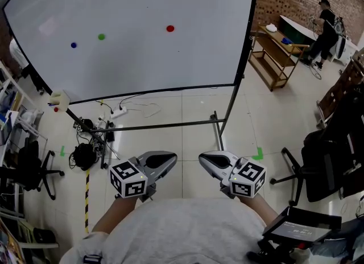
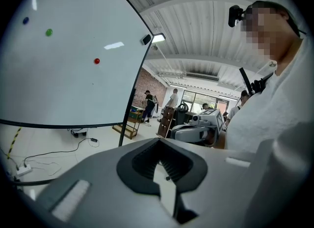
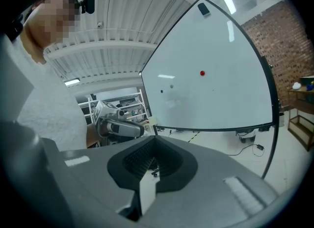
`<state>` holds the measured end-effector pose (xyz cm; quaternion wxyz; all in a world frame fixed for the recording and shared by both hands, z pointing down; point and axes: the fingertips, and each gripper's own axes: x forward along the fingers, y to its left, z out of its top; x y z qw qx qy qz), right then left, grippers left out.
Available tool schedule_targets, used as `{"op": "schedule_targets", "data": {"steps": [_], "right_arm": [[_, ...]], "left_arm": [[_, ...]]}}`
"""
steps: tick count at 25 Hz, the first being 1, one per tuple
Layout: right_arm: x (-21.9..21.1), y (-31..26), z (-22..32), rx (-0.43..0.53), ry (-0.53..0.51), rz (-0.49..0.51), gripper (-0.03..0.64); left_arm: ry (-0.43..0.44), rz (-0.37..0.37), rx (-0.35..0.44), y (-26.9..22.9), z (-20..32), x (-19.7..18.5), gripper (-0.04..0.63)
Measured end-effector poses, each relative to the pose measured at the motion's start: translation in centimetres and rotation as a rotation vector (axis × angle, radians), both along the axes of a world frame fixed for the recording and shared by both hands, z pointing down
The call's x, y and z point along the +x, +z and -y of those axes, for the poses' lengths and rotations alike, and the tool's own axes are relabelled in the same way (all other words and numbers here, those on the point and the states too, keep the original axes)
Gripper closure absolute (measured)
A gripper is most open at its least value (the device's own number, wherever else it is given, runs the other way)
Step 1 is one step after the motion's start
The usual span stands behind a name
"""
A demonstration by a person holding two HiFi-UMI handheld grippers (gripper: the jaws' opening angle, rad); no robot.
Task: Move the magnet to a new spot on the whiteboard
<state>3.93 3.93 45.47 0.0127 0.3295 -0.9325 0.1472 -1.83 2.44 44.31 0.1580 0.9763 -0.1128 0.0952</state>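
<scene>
- Whiteboard [image 1: 142,58] filled the upper half of the head view, standing over a tiled floor [image 1: 187,112].
- Red magnet [image 1: 170,28] sat on the board at upper centre. Green magnet [image 1: 101,37] and blue magnet [image 1: 73,45] sat to its left, near each other.
- Left hand-held gripper [image 1: 169,157] was at lower centre-left and right hand-held gripper [image 1: 203,159] at lower centre-right, tips turned toward each other, not touching.
- Jaws of both were closed together, with nothing between them.
- All three magnets were well apart from both grippers, high above them in frame.
- Red magnet lay almost straight above the left gripper's tip.
- Left gripper view: red magnet at upper left of the jaws. Right gripper view: upper right.
</scene>
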Motion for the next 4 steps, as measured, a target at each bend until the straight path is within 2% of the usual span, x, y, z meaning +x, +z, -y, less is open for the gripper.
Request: {"op": "schedule_targets", "data": {"steps": [4], "right_arm": [[-0.29,-0.31,0.58,0.005,-0.003,-0.006,0.614]], "left_arm": [[0.004,-0.004,0.006,-0.42,0.48,-0.19,0.614]]}}
